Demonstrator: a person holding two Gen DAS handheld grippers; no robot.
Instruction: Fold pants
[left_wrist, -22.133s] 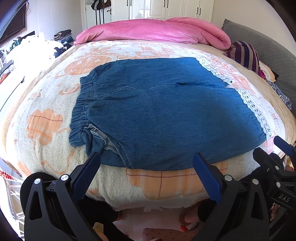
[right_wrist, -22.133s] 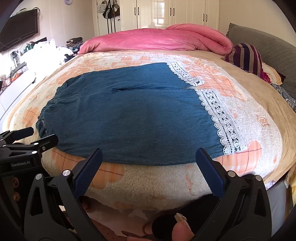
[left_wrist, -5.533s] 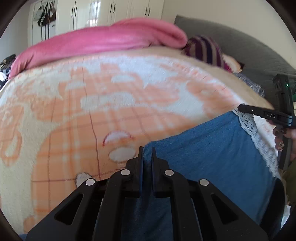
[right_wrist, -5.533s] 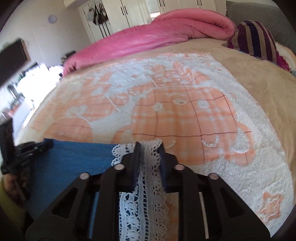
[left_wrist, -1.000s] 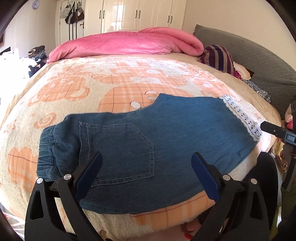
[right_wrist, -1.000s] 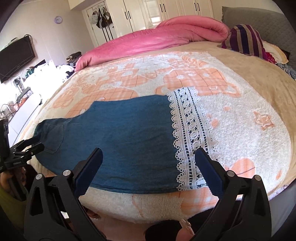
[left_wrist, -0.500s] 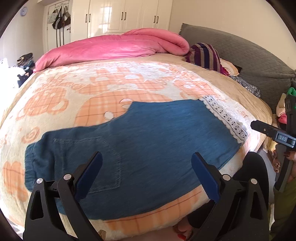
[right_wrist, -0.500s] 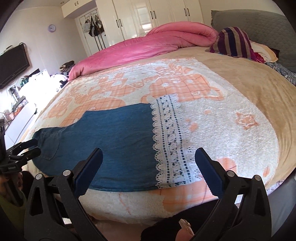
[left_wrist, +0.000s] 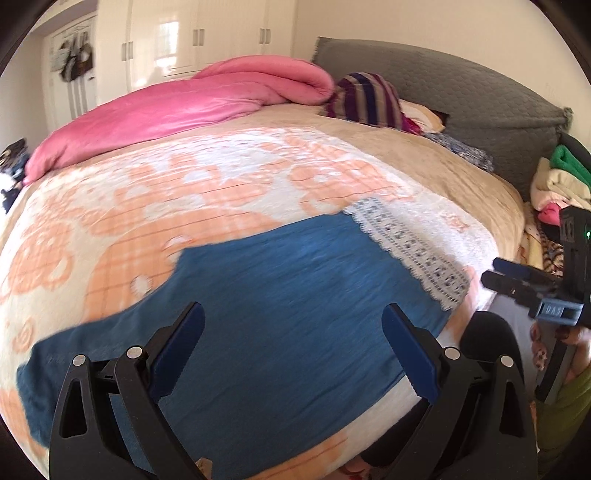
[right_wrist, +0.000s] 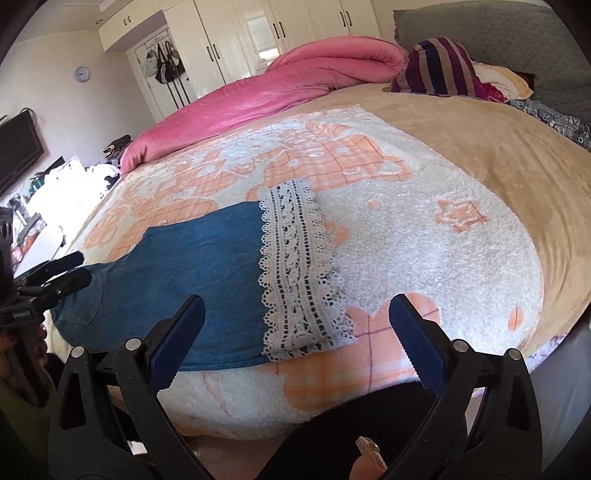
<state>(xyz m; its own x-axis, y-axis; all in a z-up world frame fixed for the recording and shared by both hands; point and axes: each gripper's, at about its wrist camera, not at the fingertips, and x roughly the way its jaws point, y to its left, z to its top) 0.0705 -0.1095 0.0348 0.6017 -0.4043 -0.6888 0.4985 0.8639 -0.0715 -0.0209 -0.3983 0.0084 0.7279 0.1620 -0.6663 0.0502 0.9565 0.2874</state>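
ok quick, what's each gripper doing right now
Left gripper: open, holding nothing, above the pants.
Right gripper: open, holding nothing.

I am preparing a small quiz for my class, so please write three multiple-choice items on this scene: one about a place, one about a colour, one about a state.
1. Where do the denim pants lie?
A. on the orange-and-white blanket
B. on the pink duvet
C. on the floor

2. What colour is the lace trim at the leg hem?
A. black
B. white
C. pink

3. How is the right claw?
A. shut on the lace
B. shut on the denim
C. open, holding nothing

Answers:
1. A, the blanket shows all around the pants.
2. B, the trim is white against the blue denim.
3. C, its jaws stand wide apart above the bed, as do those of the left claw.
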